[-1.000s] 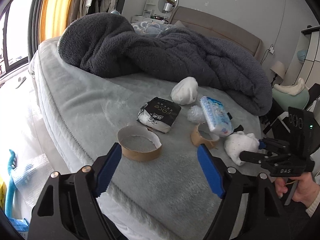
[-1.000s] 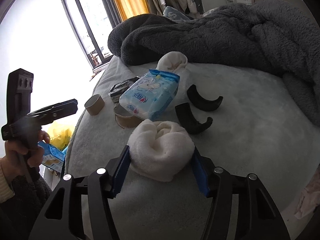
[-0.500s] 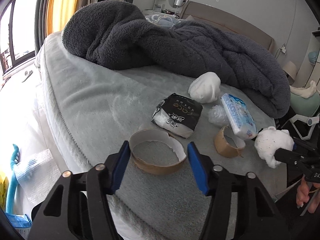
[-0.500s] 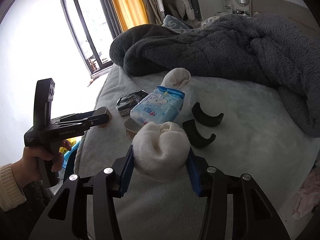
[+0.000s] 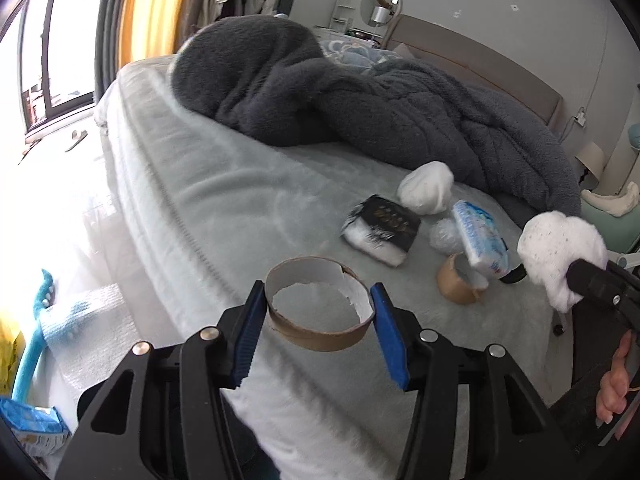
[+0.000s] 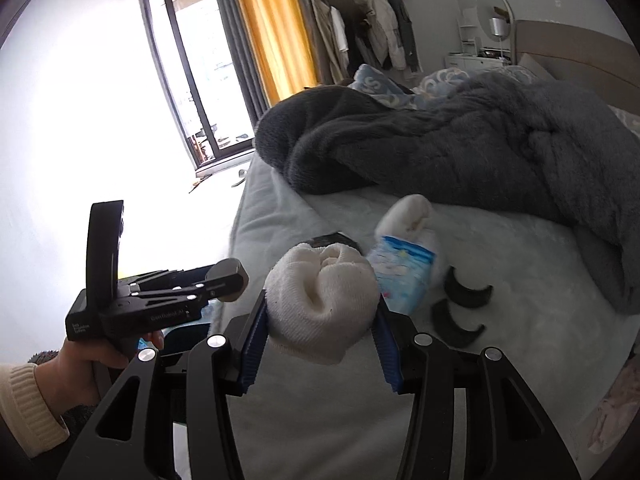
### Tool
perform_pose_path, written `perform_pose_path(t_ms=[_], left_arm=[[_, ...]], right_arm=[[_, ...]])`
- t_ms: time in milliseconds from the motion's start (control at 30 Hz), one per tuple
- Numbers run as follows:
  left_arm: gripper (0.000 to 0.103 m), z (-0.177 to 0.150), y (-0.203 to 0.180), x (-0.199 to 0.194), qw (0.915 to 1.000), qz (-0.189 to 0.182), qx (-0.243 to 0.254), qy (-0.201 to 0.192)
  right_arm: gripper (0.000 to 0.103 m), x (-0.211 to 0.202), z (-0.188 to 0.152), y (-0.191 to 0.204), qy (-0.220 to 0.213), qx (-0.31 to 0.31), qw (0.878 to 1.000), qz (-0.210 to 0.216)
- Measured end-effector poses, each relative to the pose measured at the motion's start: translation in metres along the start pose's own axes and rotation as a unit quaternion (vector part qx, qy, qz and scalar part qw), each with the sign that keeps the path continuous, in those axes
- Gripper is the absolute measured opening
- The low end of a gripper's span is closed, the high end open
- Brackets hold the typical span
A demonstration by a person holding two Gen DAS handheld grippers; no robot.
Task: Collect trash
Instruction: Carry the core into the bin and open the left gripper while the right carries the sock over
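A: Left wrist view, left to right. Floor beside the bed: a teal toy and a blue packet. Next?

B: Left gripper. Its jaws are clamped on a cardboard tape ring, blue pads touching both sides of the ring, which is at the near edge of the bed.

A: Further right on the bed?

B: A black packet, a white sock ball against the grey blanket, a crumpled clear wrapper, a blue tissue pack leaning over a second cardboard ring.

A: Far right?

B: The right gripper comes in from the edge with a white rolled sock, clear of the bed. A hand shows below it.

A: Right wrist view, same order.

B: Left: a hand in a cream cuff holding the left gripper's handle. Centre: right gripper, jaws clamped on the rolled sock, pads pressed into it. Right: tissue pack, blurred, then two black curved pieces on the bed, close together.
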State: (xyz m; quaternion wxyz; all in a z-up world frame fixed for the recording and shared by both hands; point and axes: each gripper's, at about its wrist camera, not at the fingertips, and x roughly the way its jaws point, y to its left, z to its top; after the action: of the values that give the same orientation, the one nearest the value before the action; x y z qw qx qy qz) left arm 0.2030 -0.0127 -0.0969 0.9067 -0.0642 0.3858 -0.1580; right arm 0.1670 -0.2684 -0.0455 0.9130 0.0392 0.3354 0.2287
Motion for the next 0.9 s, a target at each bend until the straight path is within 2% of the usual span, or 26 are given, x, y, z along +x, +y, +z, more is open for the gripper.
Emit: perform_pose_path(t_ms=[200, 433, 600, 667, 800, 900], left_arm=[[0.056, -0.021, 0.040, -0.007, 0.9971, 0.059, -0.023, 0.041], [0.056, -0.059, 0.102, -0.001, 0.9834, 0.114, -0.071, 0.122], [0.056, -0.080, 0.138, 0.000, 0.9732, 0.124, -0.111, 0.158], [0.056, -0.088, 0.148, 0.003, 0.9686, 0.117, -0.126, 0.180], [0.057, -0.109, 0.162, 0.013, 0.9546, 0.108, -0.148, 0.235], [0.057, -0.124, 0.169, 0.018, 0.9464, 0.104, -0.158, 0.262]], right_arm=[[0.049, 0.015, 0.011, 0.049, 0.014, -0.030, 0.999, 0.020], [0.049, 0.040, 0.018, 0.104, 0.037, -0.067, 0.996, 0.056], [0.049, 0.057, 0.017, 0.129, 0.055, -0.062, 0.994, 0.077], [0.049, 0.065, 0.016, 0.140, 0.064, -0.063, 0.993, 0.082], [0.049, 0.081, 0.011, 0.162, 0.084, -0.074, 0.990, 0.086], [0.049, 0.091, 0.008, 0.173, 0.096, -0.076, 0.988, 0.089]])
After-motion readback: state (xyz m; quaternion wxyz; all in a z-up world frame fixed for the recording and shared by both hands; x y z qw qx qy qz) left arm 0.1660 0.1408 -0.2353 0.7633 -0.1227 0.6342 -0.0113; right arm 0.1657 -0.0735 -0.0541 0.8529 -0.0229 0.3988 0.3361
